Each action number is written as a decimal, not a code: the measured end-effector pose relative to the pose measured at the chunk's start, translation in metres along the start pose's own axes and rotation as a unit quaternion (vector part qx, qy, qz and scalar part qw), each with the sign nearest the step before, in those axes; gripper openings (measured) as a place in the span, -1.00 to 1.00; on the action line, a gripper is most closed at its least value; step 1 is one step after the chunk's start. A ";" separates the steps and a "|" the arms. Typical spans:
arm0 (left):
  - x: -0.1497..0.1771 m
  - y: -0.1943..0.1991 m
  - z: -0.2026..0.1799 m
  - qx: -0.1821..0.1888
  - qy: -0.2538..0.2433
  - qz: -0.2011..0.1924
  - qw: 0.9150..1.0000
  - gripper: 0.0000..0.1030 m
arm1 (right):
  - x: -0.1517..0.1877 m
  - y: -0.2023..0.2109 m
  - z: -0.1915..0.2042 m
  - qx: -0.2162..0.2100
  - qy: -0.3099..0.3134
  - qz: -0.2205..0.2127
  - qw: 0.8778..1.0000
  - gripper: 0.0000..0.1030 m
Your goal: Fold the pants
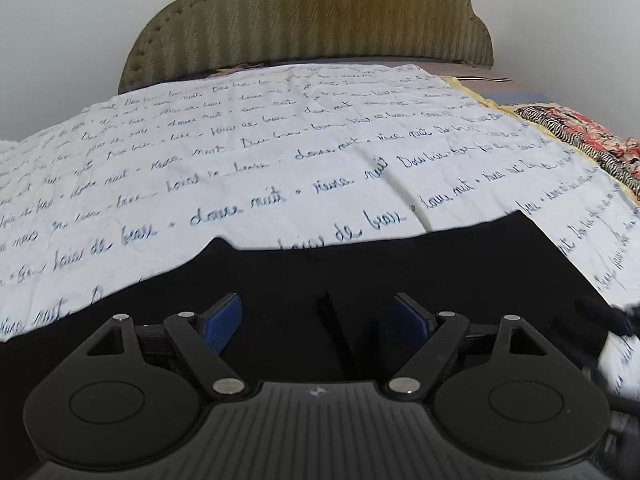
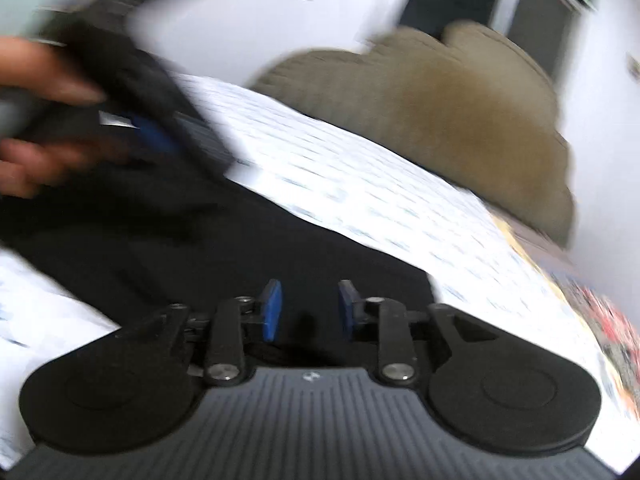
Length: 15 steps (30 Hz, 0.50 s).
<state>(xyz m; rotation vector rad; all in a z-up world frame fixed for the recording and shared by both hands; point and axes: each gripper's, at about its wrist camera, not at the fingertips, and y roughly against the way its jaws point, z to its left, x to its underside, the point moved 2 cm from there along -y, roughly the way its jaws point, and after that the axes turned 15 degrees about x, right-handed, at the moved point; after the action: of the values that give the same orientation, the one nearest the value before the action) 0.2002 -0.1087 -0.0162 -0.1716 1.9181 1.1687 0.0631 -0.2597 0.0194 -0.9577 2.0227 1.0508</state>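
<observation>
Black pants (image 1: 360, 264) lie spread on a white bedsheet with blue handwriting print (image 1: 240, 152). My left gripper (image 1: 318, 320) is open just above the pants, its blue pads (image 1: 222, 322) wide apart with nothing between them. In the blurred right wrist view, my right gripper (image 2: 308, 308) is open over the black pants (image 2: 240, 248), its blue pads (image 2: 271, 310) apart and empty. The left gripper (image 2: 160, 120), held in a hand, shows at the upper left of that view.
An olive padded headboard (image 1: 312, 16) stands at the far end of the bed against a white wall. A red, black and yellow patterned cloth (image 1: 580, 140) lies along the right side of the bed.
</observation>
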 end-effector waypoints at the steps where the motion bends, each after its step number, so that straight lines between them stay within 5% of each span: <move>1: 0.004 0.005 0.001 -0.002 0.005 0.001 1.000 0.60 | 0.004 -0.010 -0.009 0.007 -0.021 0.023 0.999 -0.32; 4: 0.018 0.021 0.012 -0.008 0.028 0.001 1.000 0.60 | 0.021 -0.022 -0.029 -0.025 -0.085 0.077 0.993 -0.31; 7: 0.032 0.039 0.030 -0.012 0.055 -0.005 0.998 0.60 | 0.015 -0.014 -0.026 -0.008 -0.090 0.062 0.994 -0.30; 8: 0.038 0.047 0.038 -0.018 0.064 -0.005 0.998 0.60 | 0.010 -0.011 -0.022 -0.008 -0.082 0.043 0.996 -0.25; 10: 0.048 0.064 0.055 -0.037 0.083 -0.007 0.996 0.60 | 0.002 -0.009 -0.008 -0.021 -0.057 0.015 0.998 0.36; 15: 0.082 0.127 0.104 -0.107 0.126 -0.019 0.986 0.62 | 0.008 -0.016 0.019 -0.025 -0.009 0.024 0.999 0.34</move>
<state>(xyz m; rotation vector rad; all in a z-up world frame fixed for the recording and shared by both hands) 0.1471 0.0669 -0.0113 -0.4904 1.9914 1.3793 0.0767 -0.2528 -0.0018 -0.9257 2.0235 1.1369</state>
